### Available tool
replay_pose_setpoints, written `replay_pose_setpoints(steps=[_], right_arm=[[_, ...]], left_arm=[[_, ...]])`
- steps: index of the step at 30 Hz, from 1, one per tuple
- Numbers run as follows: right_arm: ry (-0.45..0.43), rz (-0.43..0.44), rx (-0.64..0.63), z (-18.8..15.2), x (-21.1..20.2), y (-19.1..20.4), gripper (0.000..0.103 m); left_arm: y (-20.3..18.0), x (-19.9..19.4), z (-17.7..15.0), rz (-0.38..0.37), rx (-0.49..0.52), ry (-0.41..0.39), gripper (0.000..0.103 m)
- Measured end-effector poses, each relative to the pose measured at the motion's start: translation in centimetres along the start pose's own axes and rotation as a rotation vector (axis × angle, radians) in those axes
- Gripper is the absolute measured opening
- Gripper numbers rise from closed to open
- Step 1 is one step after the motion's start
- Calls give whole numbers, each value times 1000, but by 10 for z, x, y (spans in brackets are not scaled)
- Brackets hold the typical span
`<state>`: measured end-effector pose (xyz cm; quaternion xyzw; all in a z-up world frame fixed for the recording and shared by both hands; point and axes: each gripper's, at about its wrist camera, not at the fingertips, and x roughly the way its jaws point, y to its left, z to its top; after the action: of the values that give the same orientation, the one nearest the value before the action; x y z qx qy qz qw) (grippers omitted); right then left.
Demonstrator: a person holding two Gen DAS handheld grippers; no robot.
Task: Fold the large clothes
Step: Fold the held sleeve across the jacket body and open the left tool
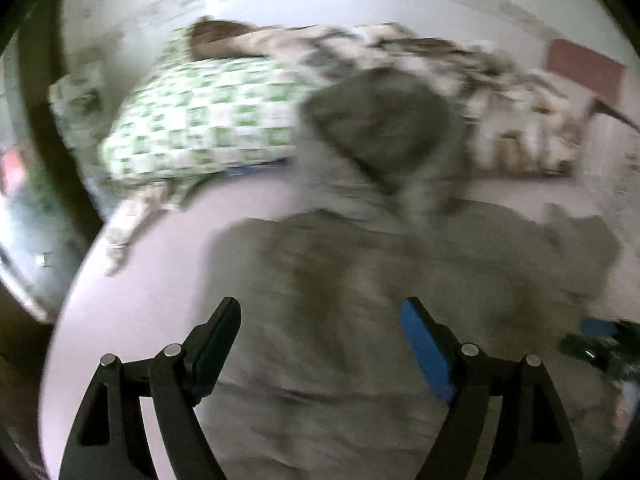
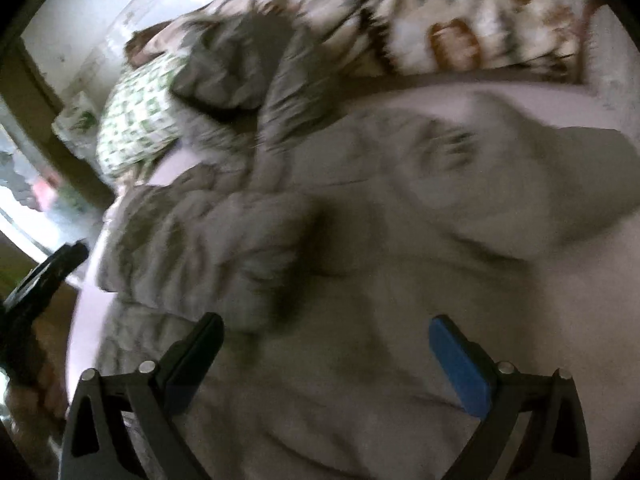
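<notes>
Both my left hand-held gripper (image 1: 320, 350) and right hand-held gripper (image 2: 326, 368) gape wide and empty above the grey hooded garment (image 1: 360, 280) rumpled across the bed (image 1: 160, 248); blurred views risk my pinching several bunched layers, skewing the fold.

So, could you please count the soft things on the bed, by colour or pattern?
Grey garment: 1
Green-and-white checked pillow: 1
Brown-and-cream patterned blanket: 1
Total: 3, all lying on the pale bed sheet. The pictures are blurred, so smaller things may be missed.
</notes>
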<state>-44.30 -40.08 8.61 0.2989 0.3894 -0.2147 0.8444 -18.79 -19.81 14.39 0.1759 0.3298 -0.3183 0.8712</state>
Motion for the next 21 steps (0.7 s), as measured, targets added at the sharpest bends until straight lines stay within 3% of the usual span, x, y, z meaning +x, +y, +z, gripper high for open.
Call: replay_pose_setpoints(steps=[3,5,7,9,11,12,15,18,20,21], right_arm=[[44,33,-6,11,36,22,100],[83,51,18,16,60,29,86],[121,33,34,19,80,33,56],[103,2,21,23,82,31,38],[64,-53,-17,28,71,31,28],[18,-125,-60,32,61,28,24],[-17,-232,-75,44,48,7,23],[50,-231,-61,40,61,-12,25],[29,-216,-51,32,62,-16,34],[18,-219,-41,29,59,-17,54]], left_arm=[[27,32,5,56,-33,54,83],[35,54,5,81,-40,91,83],[40,70,-1,99,-50,129,82],[41,81,-14,78,-70,168,82],[36,86,-25,42,-71,191,82],[30,87,-29,28,-59,199,82],[9,86,-39,5,-12,212,83],[-11,92,-47,59,39,236,83],[-16,90,-50,87,48,221,83],[-15,89,-49,84,39,219,83]])
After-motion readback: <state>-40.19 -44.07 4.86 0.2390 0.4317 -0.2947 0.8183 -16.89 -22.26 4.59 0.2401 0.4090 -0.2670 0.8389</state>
